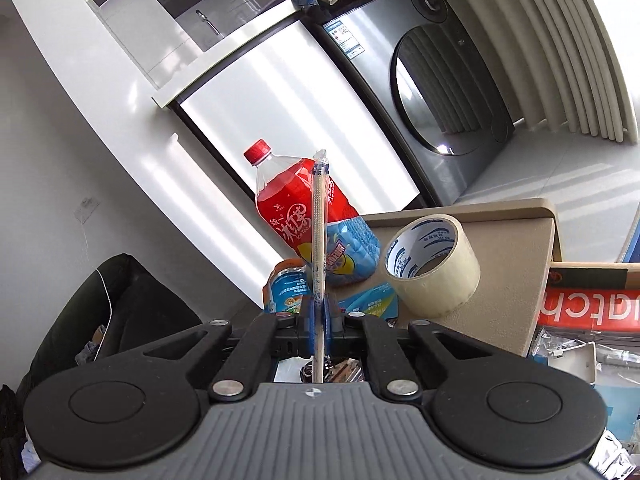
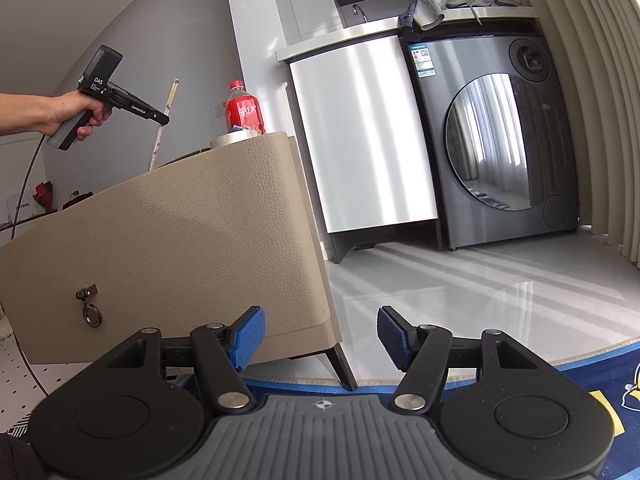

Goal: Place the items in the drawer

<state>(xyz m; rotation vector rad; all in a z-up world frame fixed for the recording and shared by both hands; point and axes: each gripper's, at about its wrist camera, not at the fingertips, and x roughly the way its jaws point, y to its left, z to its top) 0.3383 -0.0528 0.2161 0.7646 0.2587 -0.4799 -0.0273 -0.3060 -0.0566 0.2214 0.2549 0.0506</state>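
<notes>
Left gripper (image 1: 319, 320) clenched on a thin wrapped stick (image 1: 319, 240), held upright above the tabletop (image 1: 516, 240). Bottle (image 1: 304, 216) at 12 o'clock behind the stick, tape roll (image 1: 432, 266) at 2 o'clock. Step in hand, by my reading: carrying the stick to the drawer. Right gripper (image 2: 320, 338) released, empty, low beside the cabinet (image 2: 180, 220). Only the right view shows the drawer front's ring pull (image 2: 91, 314) at 9 o'clock; next move likely pulling it open.
</notes>
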